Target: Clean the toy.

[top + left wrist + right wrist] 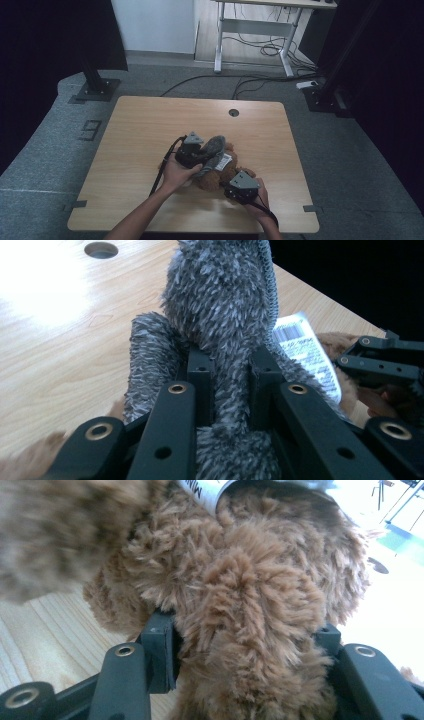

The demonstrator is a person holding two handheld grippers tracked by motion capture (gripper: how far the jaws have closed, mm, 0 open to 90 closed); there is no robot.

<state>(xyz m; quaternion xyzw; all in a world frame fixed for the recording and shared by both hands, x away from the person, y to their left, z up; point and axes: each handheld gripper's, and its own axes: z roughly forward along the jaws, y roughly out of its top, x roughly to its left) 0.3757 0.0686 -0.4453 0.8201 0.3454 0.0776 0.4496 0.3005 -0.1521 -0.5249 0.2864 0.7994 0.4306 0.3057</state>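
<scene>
On the wooden table, left tongs pinching shaggy grey fabric, right tongs clamping fluffy brown plush.

A white tag is hanging off the plush toy — it is carrying a barcode and lines of print too small to read. In the right gripper view the tag is showing the start of a word, "MIN", cut off. A large "9" mark is lying on the grey floor — left of the table.

Overhead view; two close tongs-mounted views
</scene>
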